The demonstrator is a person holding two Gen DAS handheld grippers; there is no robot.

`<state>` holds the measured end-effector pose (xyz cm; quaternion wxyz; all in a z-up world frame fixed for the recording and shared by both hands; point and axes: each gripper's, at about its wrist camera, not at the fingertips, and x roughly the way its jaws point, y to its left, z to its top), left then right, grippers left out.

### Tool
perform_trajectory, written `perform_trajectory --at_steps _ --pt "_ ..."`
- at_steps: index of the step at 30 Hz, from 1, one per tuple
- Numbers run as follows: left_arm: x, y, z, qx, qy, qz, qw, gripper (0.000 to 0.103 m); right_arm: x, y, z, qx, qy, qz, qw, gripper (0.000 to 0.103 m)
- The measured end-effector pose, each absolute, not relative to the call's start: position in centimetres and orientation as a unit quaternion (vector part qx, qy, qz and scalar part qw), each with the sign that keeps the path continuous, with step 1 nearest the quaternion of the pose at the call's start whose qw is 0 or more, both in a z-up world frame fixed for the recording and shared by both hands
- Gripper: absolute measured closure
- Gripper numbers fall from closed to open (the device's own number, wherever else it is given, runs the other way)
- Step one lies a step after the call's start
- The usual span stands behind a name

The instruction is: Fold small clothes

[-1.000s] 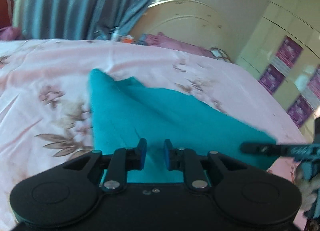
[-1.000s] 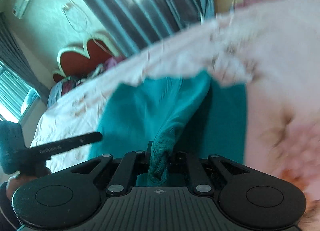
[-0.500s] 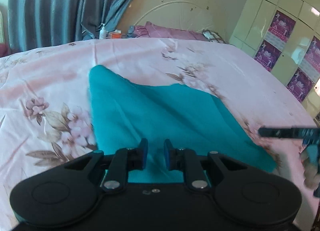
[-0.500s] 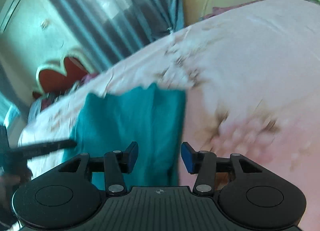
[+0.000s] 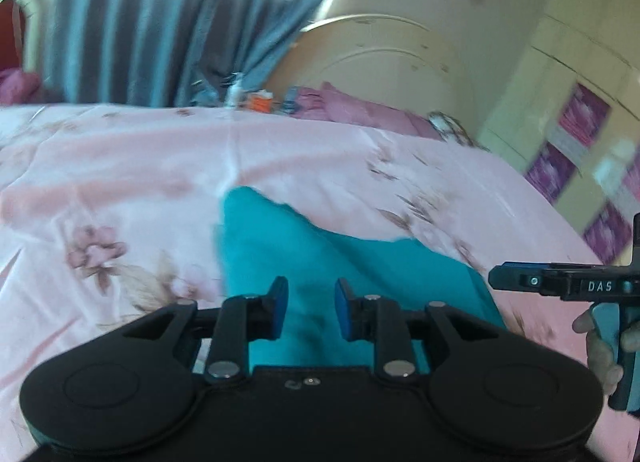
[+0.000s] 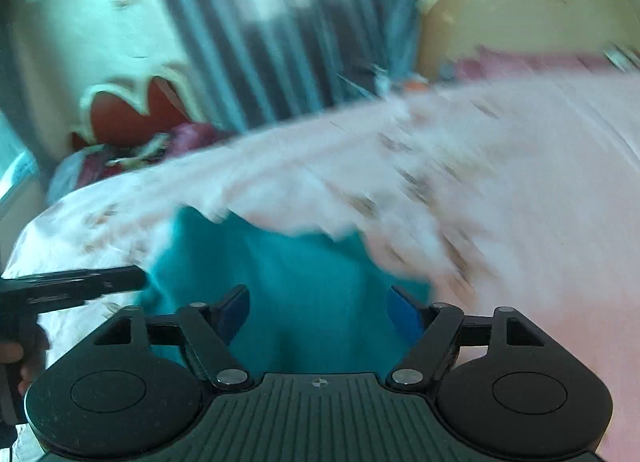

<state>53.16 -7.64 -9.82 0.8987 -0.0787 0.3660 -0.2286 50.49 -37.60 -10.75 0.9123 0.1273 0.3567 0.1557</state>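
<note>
A teal cloth (image 5: pixel 320 262) lies spread on the pink floral bedspread (image 5: pixel 120 182), one corner pointing away from me. My left gripper (image 5: pixel 310 306) hovers over its near edge; its jaws are opening, a narrow gap shows between the blue pads (image 5: pixel 280 308), and nothing is pinched. My right gripper (image 6: pixel 320 306) hangs over the same teal cloth (image 6: pixel 300 282), blurred by motion; its jaws are opening wide and hold nothing. Each gripper shows in the other's view: the right gripper (image 5: pixel 560 286) in a hand at the right edge, the left gripper (image 6: pixel 80 282) at the left edge.
A cream headboard (image 5: pixel 380 62) with pink pillows (image 5: pixel 360 110) stands at the far end of the bed. Blue curtains (image 5: pixel 160 22) hang behind. A cream wardrobe with purple posters (image 5: pixel 580 122) lines the right side. A red chair back (image 6: pixel 132 110) stands beyond the bed's left side.
My right gripper let go of the bunched teal fold, opened wide and swung sideways. The cloth now lies flat. My left gripper's gap has widened a little and it has shifted over the cloth.
</note>
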Motion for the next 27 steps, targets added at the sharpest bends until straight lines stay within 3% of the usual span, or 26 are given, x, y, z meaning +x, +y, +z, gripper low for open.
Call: perform_trajectory --at_steps 2,12,13,14,16,20,22,27 --pt "54.0 -7.3 -10.0 -0.082 0.372 -0.213 0.9 0.078 53.1 -35.9 -11.2 0.105 0.371 0.166 0.908 0.068" --pt "56.1 -6.3 -12.3 -0.105 0.419 -0.213 0.876 0.074 56.1 -35.6 -15.1 0.039 0.412 0.167 0.895 0.071" --pt "56.2 -6.3 -12.5 -0.104 0.421 -0.211 0.876 0.075 56.1 -35.6 -15.2 0.039 0.413 0.18 0.892 0.092" --pt "56.3 -6.6 -12.6 -0.103 0.421 -0.212 0.876 0.075 55.7 -35.5 -14.9 0.035 0.411 0.185 0.892 0.094" --pt "55.9 -6.5 -12.2 -0.1 0.405 -0.212 0.884 0.08 54.7 -35.6 -14.1 0.021 0.387 0.181 0.904 0.095" --pt "55.2 -7.1 -11.7 -0.074 0.375 -0.217 0.898 0.078 51.6 -37.0 -12.8 0.035 0.313 0.141 0.939 0.095" --pt "56.1 -8.1 -13.0 -0.033 0.408 -0.192 0.892 0.075 52.8 -36.8 -15.6 0.033 0.369 0.116 0.922 0.095" --pt "56.0 -8.1 -11.4 -0.041 0.376 -0.212 0.901 0.078 52.4 -36.9 -14.7 0.057 0.338 0.097 0.934 0.094"
